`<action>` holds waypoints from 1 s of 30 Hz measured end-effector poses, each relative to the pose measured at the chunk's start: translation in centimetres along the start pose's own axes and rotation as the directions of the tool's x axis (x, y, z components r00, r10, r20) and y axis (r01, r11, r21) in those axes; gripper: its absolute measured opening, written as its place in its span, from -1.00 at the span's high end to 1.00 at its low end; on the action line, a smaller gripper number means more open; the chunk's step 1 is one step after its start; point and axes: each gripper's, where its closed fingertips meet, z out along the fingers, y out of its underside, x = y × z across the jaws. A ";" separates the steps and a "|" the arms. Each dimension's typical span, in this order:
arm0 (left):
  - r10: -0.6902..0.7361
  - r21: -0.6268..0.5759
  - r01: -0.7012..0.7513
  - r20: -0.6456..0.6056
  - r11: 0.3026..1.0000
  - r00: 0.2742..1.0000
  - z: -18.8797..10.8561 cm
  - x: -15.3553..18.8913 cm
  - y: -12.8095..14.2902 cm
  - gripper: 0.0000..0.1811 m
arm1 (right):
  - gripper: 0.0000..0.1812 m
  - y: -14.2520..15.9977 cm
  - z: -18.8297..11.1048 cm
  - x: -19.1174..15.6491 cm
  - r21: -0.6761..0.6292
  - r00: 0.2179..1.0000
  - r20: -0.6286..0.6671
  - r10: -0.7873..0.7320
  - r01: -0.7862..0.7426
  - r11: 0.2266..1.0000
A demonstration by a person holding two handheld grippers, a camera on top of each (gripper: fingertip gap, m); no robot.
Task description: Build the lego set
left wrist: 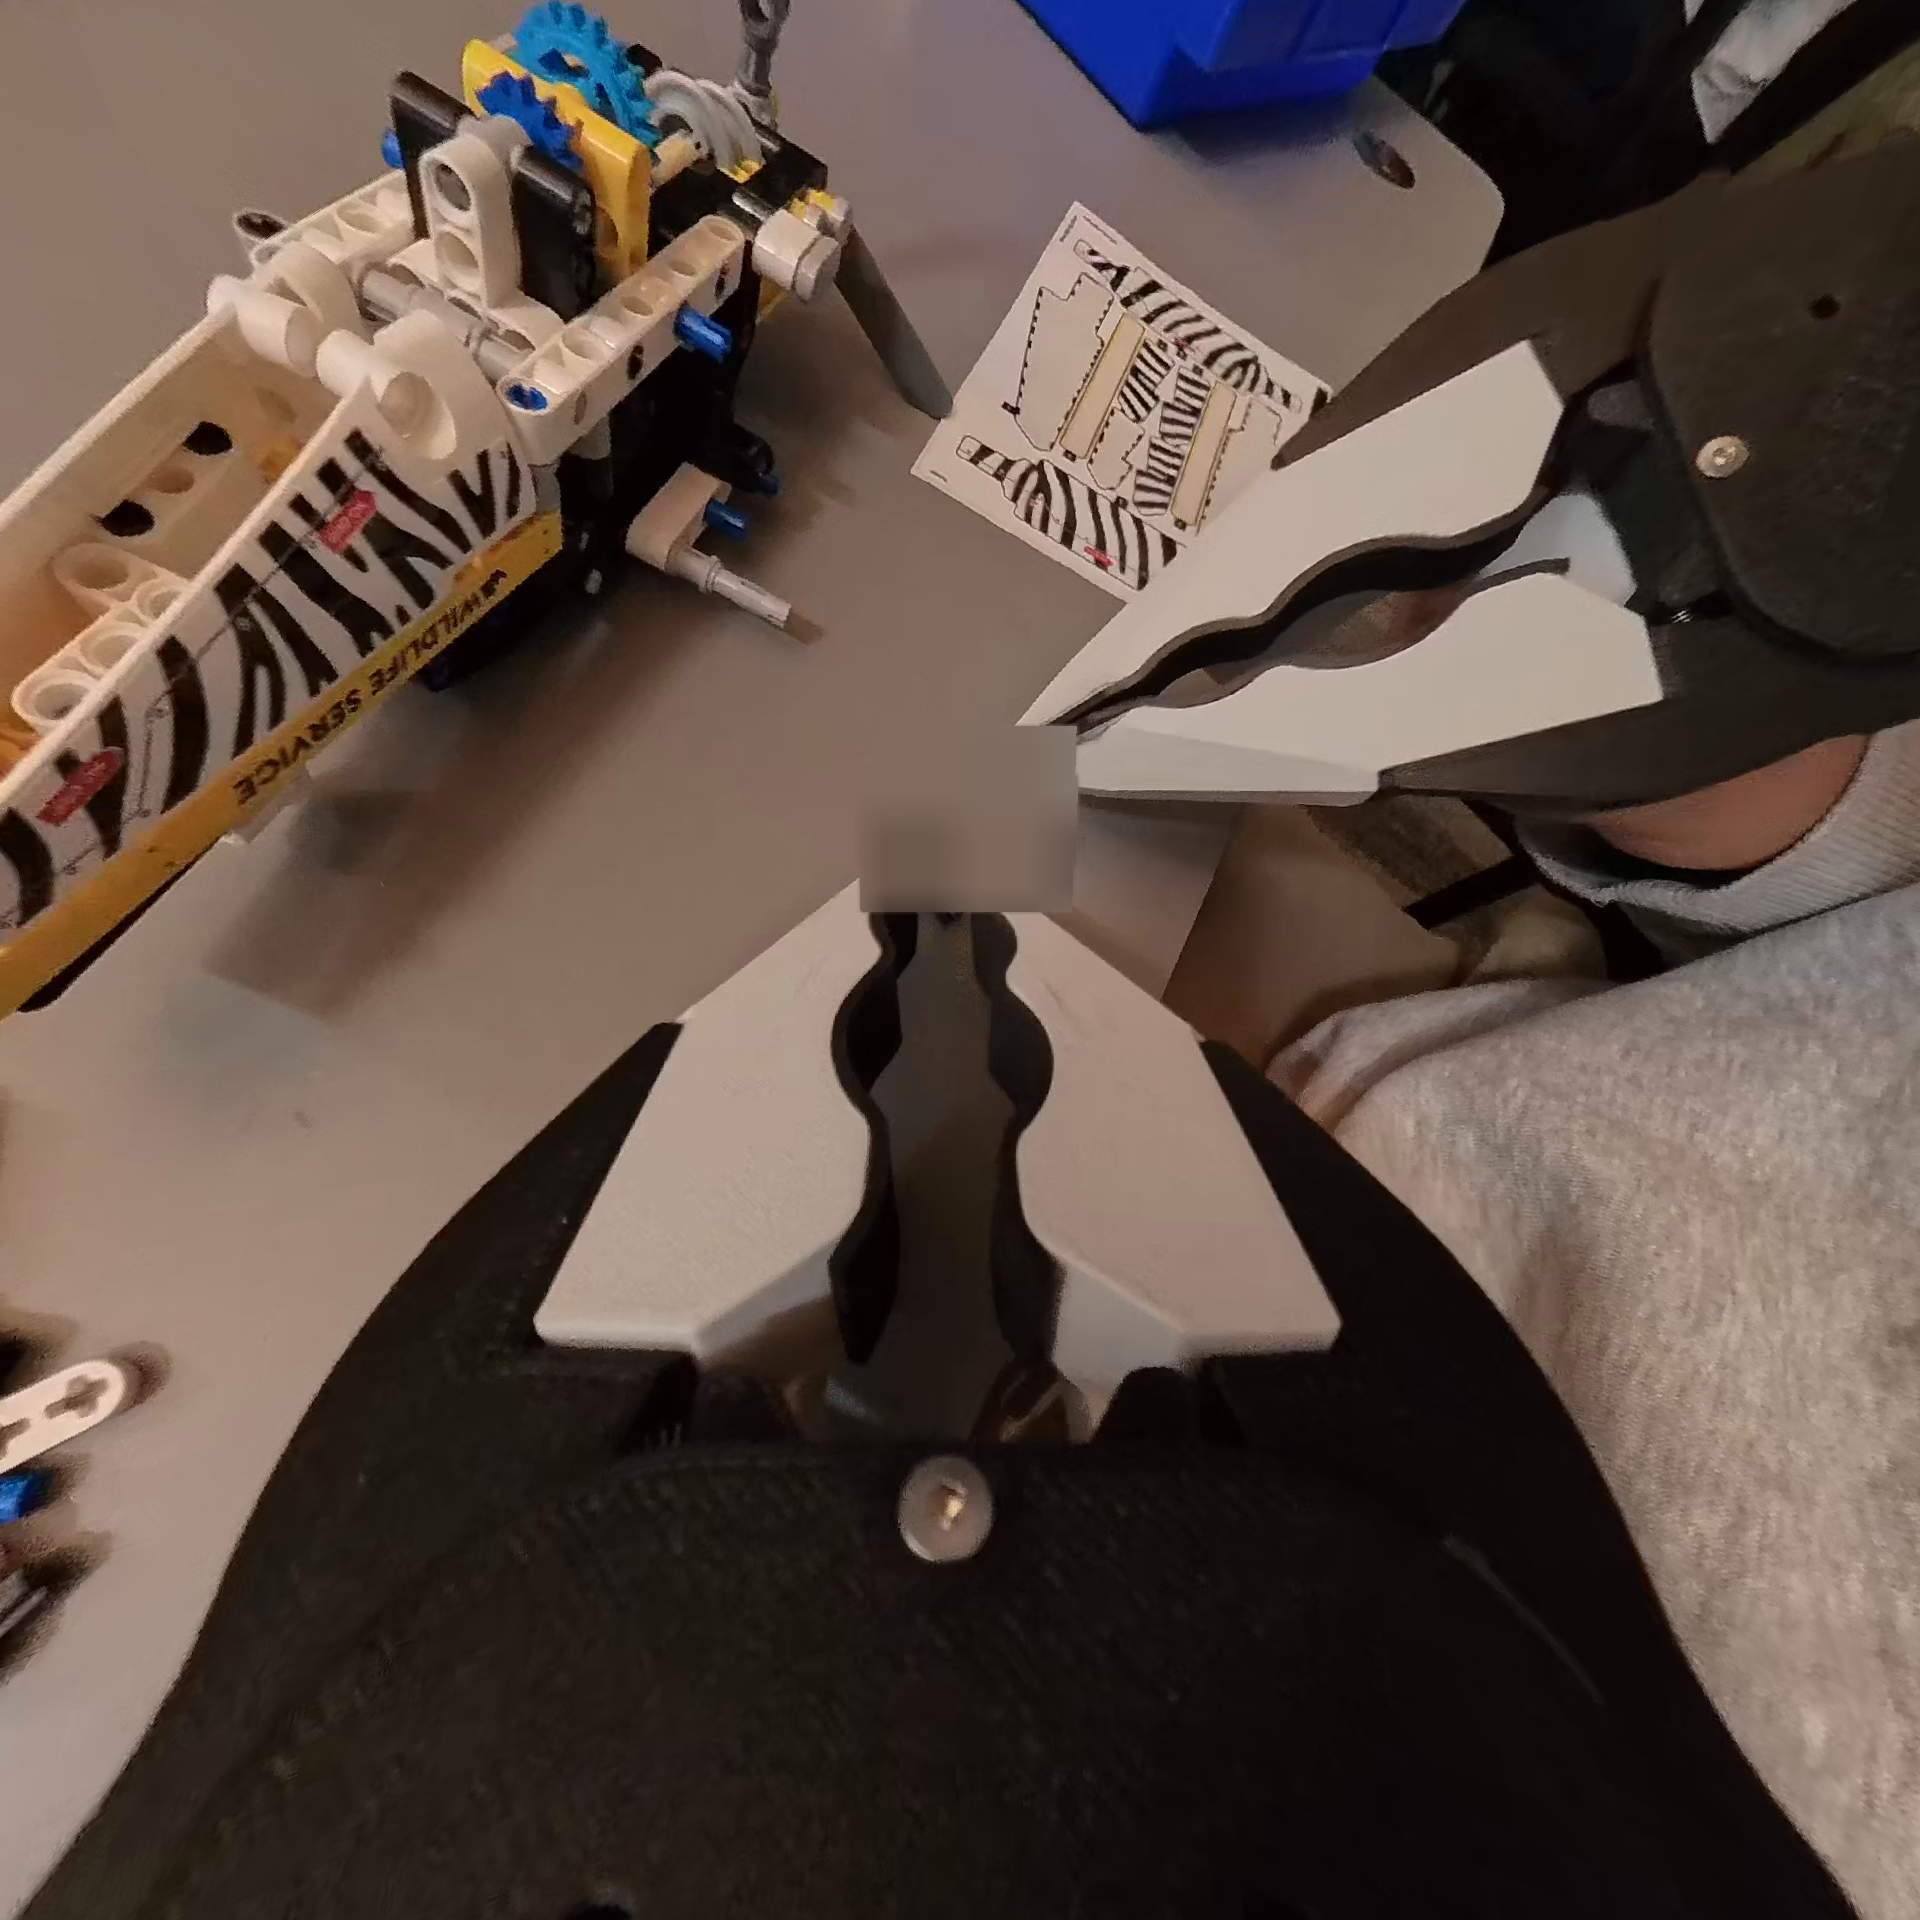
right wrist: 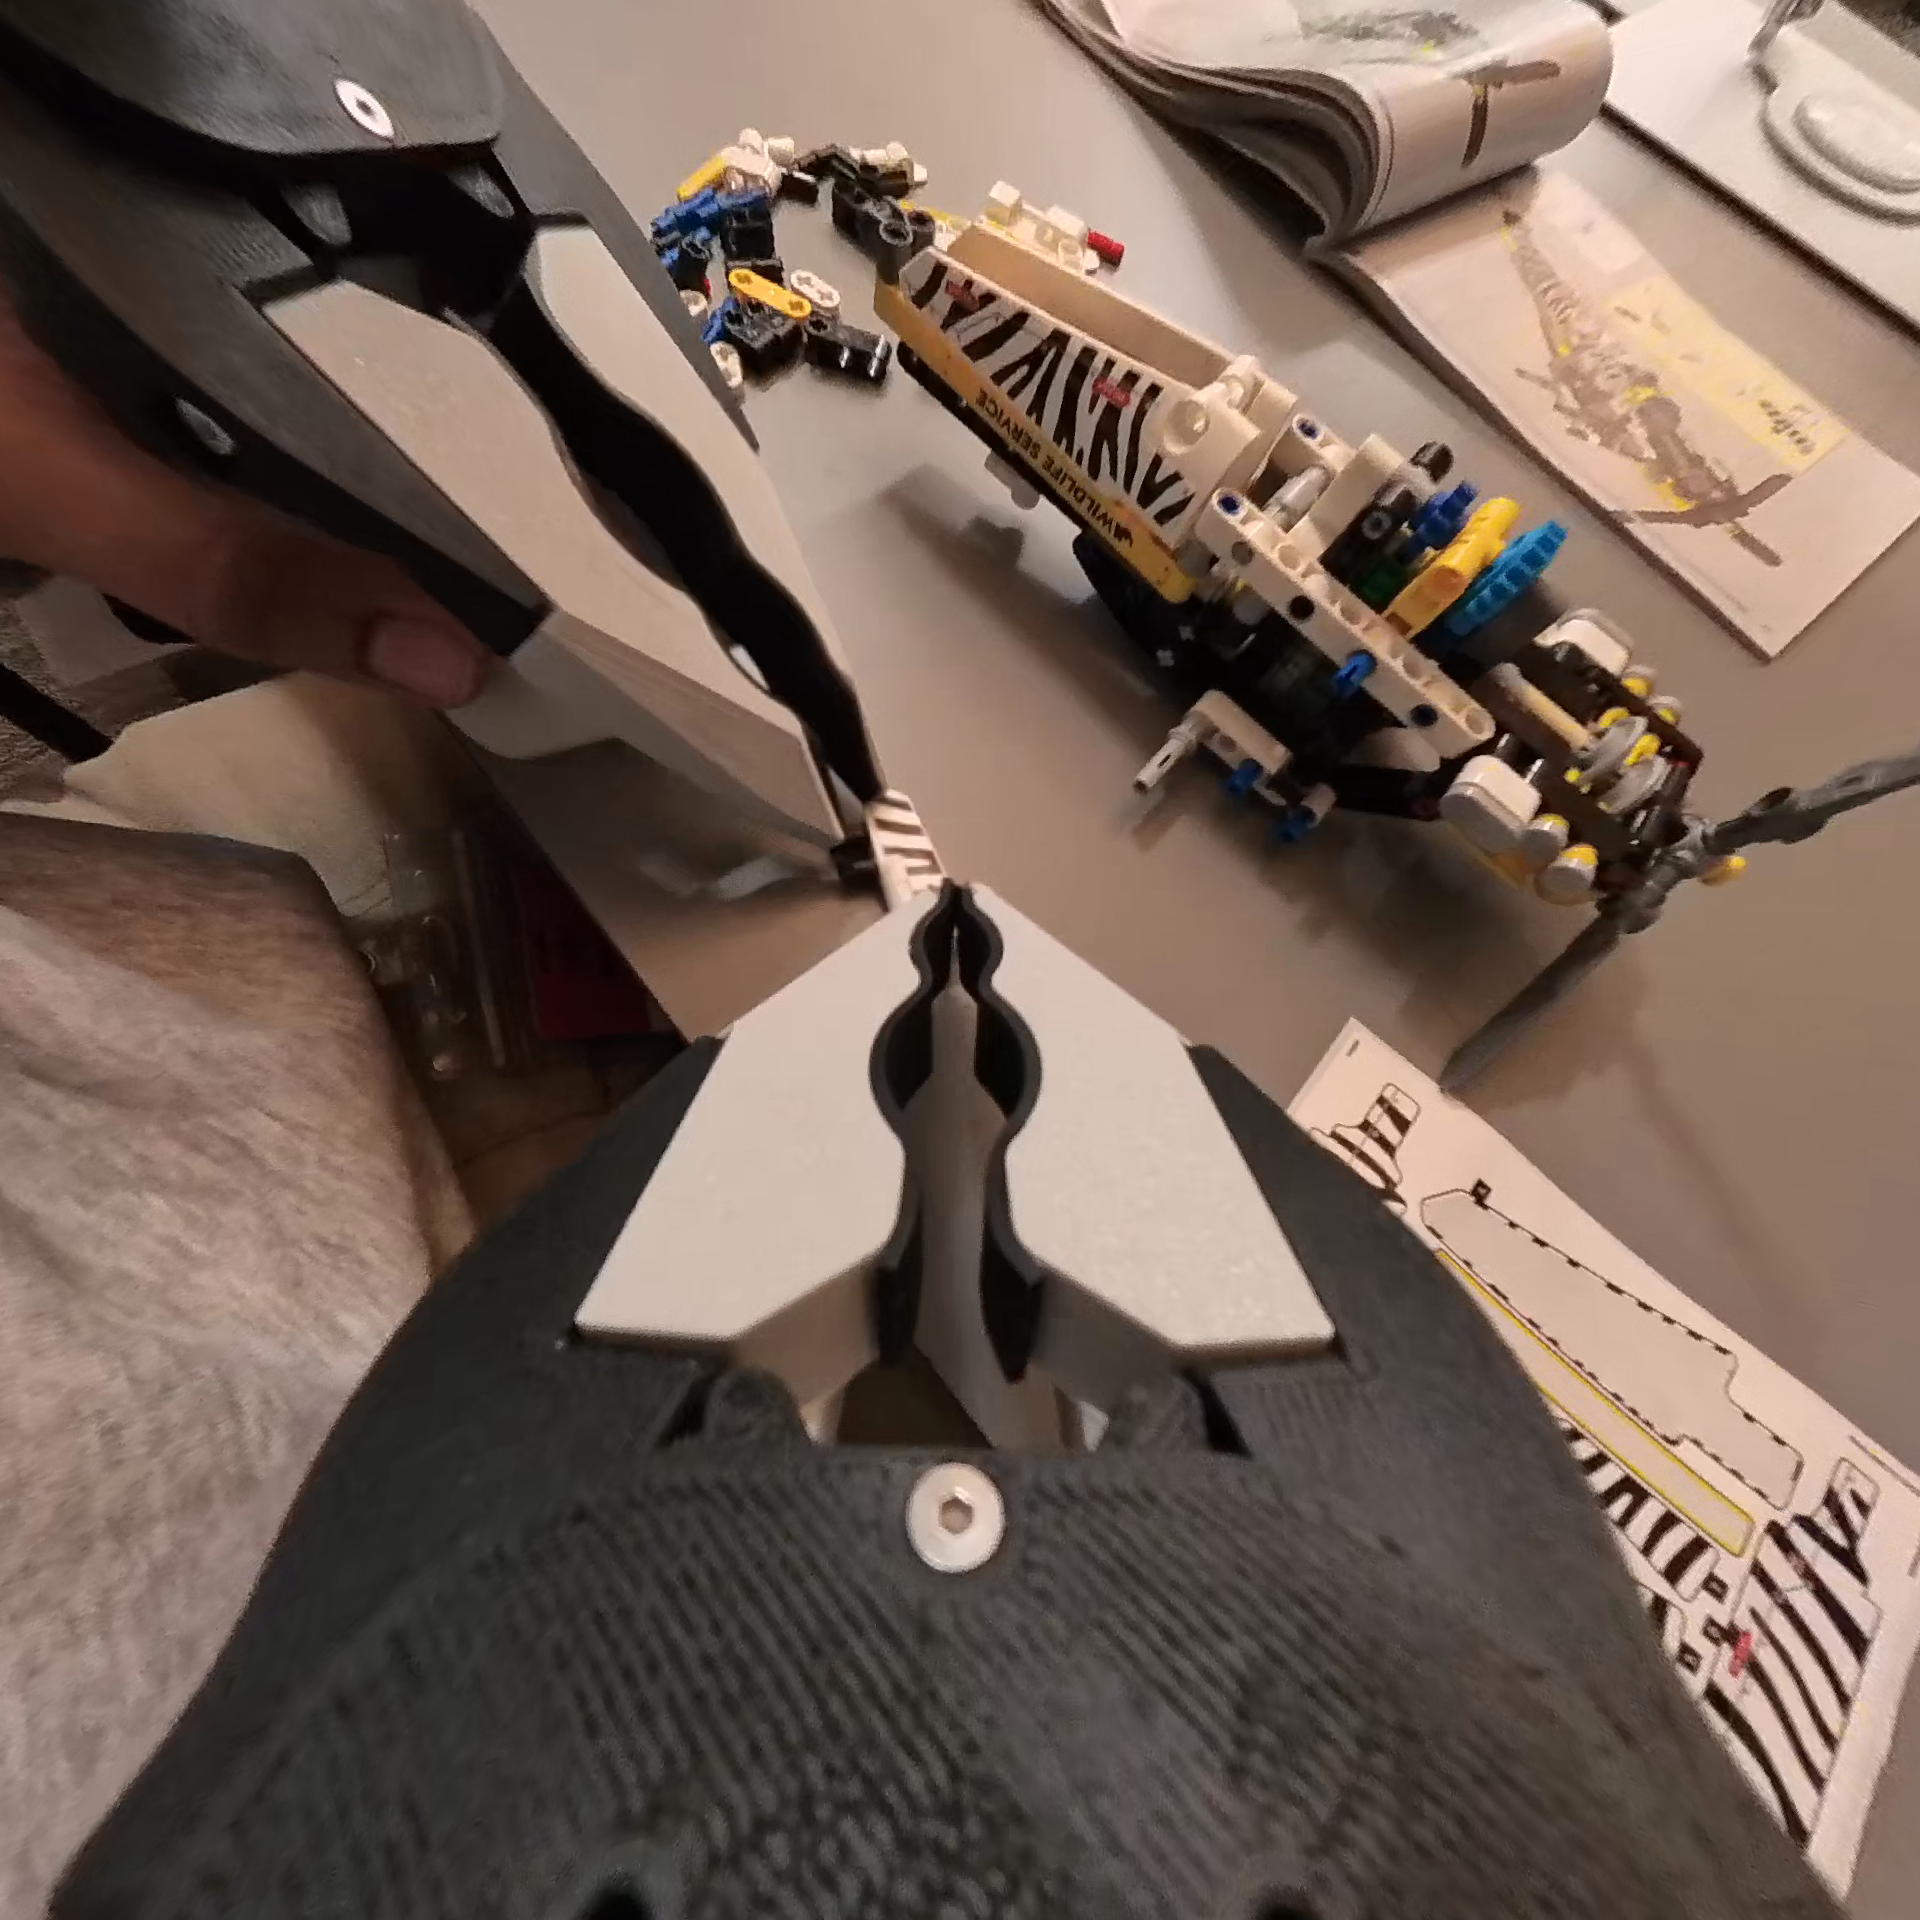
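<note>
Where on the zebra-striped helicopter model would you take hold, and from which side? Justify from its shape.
Take the helicopter model by its striped tail section, from above, jaws across its two flat sides. That stretch is straight and smooth; the gear end and rotor blade are knobbly and likely fragile.

The half-built lego model (right wrist: pixel 1226 520) lies long across the grey table (right wrist: pixel 987 644), white beams, a zebra-striped side panel with a yellow strip, blue gears (left wrist: pixel 582 83) up at one end and grey rotor blades (right wrist: pixel 1704 862) beyond them. Loose lego pieces (right wrist: pixel 790 270) sit heaped off its tail. The zebra sticker sheet (left wrist: pixel 1122 405) lies flat nearby, and a small zebra-striped piece (right wrist: pixel 906 844) sits pinched between both gripper tips.
</note>
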 end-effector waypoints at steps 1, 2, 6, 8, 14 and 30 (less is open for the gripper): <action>-0.008 0.006 0.008 -0.003 1.000 1.000 -0.1 -0.1 -0.1 0.89 | 1.00 0.3 0.1 0.1 -0.016 1.000 0.000 0.005 -0.005 1.000; -0.018 0.013 0.018 -0.010 1.000 1.000 -0.2 -0.1 -0.2 0.86 | 1.00 0.4 0.2 0.1 -0.022 1.000 0.000 0.007 -0.007 1.000; -0.065 0.048 0.068 -0.051 0.997 0.997 -0.7 -0.1 -0.7 0.84 | 1.00 -0.4 0.0 -0.2 0.019 1.000 0.018 0.010 -0.010 1.000; -0.082 0.060 0.085 -0.052 0.995 0.995 -0.7 -0.3 -0.9 0.83 | 1.00 -0.4 0.1 -0.3 0.019 1.000 0.028 0.012 -0.013 1.000; -0.112 0.053 0.113 -0.018 0.992 0.994 -0.2 -0.7 -0.9 0.74 | 1.00 -0.3 0.3 -0.6 0.029 0.999 0.049 0.018 -0.020 0.999; -0.070 0.023 0.069 0.080 0.997 0.994 1.0 -1.1 -1.2 0.78 | 0.95 0.2 0.6 -1.3 0.064 0.995 0.086 0.043 -0.048 0.997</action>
